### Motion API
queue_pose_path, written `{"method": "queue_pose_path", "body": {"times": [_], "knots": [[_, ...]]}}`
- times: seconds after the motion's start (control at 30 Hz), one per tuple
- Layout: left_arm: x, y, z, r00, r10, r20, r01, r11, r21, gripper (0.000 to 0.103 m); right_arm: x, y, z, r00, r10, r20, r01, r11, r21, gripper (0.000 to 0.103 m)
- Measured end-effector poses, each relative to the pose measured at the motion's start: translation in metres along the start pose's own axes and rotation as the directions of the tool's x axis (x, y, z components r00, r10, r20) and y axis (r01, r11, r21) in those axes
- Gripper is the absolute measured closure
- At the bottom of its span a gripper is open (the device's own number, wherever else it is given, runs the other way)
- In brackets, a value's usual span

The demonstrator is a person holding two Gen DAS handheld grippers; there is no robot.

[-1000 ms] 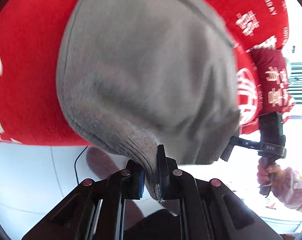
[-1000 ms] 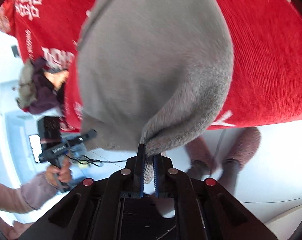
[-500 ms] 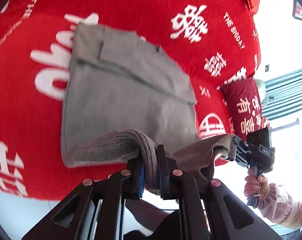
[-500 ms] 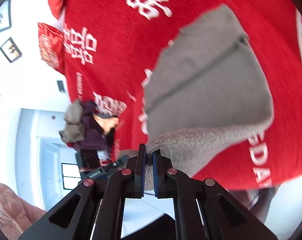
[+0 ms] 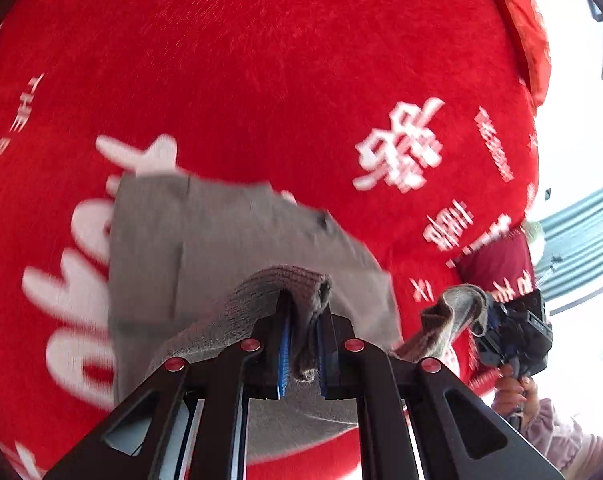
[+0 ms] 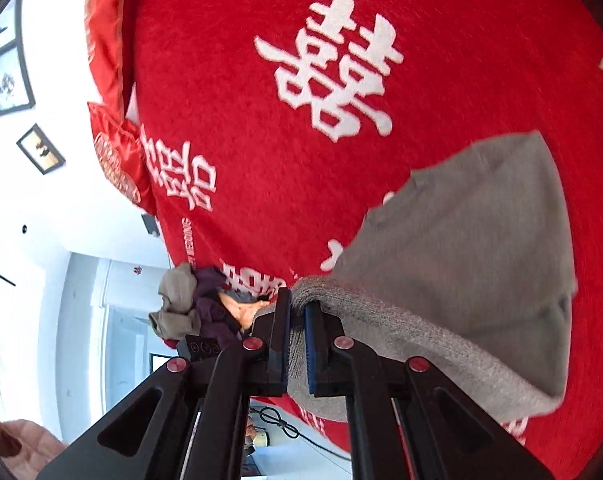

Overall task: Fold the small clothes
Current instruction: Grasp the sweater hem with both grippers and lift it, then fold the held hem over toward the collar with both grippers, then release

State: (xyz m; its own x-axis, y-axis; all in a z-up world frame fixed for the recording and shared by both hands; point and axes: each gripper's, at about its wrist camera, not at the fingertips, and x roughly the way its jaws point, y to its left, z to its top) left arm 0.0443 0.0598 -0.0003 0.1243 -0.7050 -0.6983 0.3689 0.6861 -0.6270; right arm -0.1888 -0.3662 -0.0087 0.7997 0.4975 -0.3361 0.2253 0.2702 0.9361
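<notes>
a left gripper [image 5: 301, 344], black with blue pads, fills the bottom of the view, its jaws closed on a ribbed hem of a grey knit garment [image 5: 221, 256]. the rest of the garment lies flat on a red blanket [image 5: 281, 80] printed with white characters and letters, its far part blurred. toward the blanket's right edge, the right gripper [image 5: 489, 328] pinches another corner of the same hem, lifted off the blanket; a hand [image 5: 513, 390] in a pale pink sleeve grips its handle. a dark red cushion [image 5: 497, 268] sits beyond it at the blanket's right edge.
</notes>
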Motion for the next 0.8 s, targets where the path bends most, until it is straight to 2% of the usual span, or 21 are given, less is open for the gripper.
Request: {"method": "queue_pose_path", "body": {"times": [0.13, 0.23, 0.33, 0.37, 0.47, 0.53, 0.57, 0.6, 0.63, 0.67, 0.7, 0.73, 0.8], "knots": [[0.042, 0.014, 0.038, 0.998, 0.066, 0.016, -0.066, 0.997, -0.033, 0.092, 0.026, -0.025, 0.049, 0.999, -0.032, 0.001, 0.032, 0.999, 0.040, 0.096], [0.071, 0.031, 0.054, 0.990, 0.142, 0.009, -0.141, 0.989, -0.055, 0.092, 0.052, -0.052, 0.078, 0.995, -0.094, -0.031, 0.096, 0.994, 0.058, 0.096], [0.095, 0.049, 0.060, 0.976, 0.218, -0.012, -0.218, 0.972, -0.085, 0.092, 0.079, -0.082, 0.094, 0.981, -0.174, -0.086, 0.181, 0.980, 0.078, 0.096], [0.103, 0.054, 0.061, 0.965, 0.261, -0.027, -0.262, 0.961, -0.091, 0.092, 0.084, -0.088, 0.096, 0.977, -0.190, -0.096, 0.198, 0.977, 0.083, 0.096], [0.115, 0.061, 0.061, 0.935, 0.348, -0.073, -0.354, 0.930, -0.098, 0.091, 0.099, -0.103, 0.103, 0.949, -0.285, -0.134, 0.297, 0.952, 0.075, 0.092], [0.116, 0.062, 0.061, 0.927, 0.363, -0.099, -0.372, 0.922, -0.105, 0.091, 0.106, -0.100, 0.107, 0.916, -0.364, -0.167, 0.373, 0.927, 0.025, 0.091], [0.114, 0.060, 0.062, 0.923, 0.371, -0.107, -0.381, 0.920, -0.097, 0.082, 0.108, -0.094, 0.109, 0.899, -0.398, -0.184, 0.400, 0.916, -0.023, 0.089], [0.112, 0.057, 0.062, 0.917, 0.383, -0.109, -0.392, 0.916, -0.085, 0.053, 0.110, -0.085, 0.109, 0.881, -0.432, -0.191, 0.424, 0.902, -0.084, 0.086], [0.108, 0.053, 0.062, 0.904, 0.416, -0.100, -0.423, 0.904, -0.060, 0.035, 0.111, -0.076, 0.108, 0.865, -0.464, -0.191, 0.442, 0.885, -0.146, 0.073], [0.104, 0.048, 0.063, 0.895, 0.439, -0.079, -0.443, 0.896, -0.038, 0.019, 0.111, -0.066, 0.107, 0.847, -0.499, -0.183, 0.460, 0.861, -0.219, 0.051], [0.100, 0.043, 0.064, 0.890, 0.451, -0.058, -0.452, 0.892, -0.002, 0.019, 0.110, -0.050, 0.104, 0.820, -0.549, -0.159, 0.483, 0.814, -0.322, 0.043], [0.101, 0.040, 0.065, 0.894, 0.441, -0.077, -0.441, 0.897, 0.028, 0.019, 0.109, -0.042, 0.102, 0.805, -0.577, -0.141, 0.493, 0.781, -0.383, 0.040], [0.108, 0.039, 0.068, 0.899, 0.420, -0.128, -0.416, 0.908, 0.059, 0.019, 0.109, -0.030, 0.096, 0.760, -0.640, -0.112, 0.512, 0.696, -0.503, 0.040]]}}
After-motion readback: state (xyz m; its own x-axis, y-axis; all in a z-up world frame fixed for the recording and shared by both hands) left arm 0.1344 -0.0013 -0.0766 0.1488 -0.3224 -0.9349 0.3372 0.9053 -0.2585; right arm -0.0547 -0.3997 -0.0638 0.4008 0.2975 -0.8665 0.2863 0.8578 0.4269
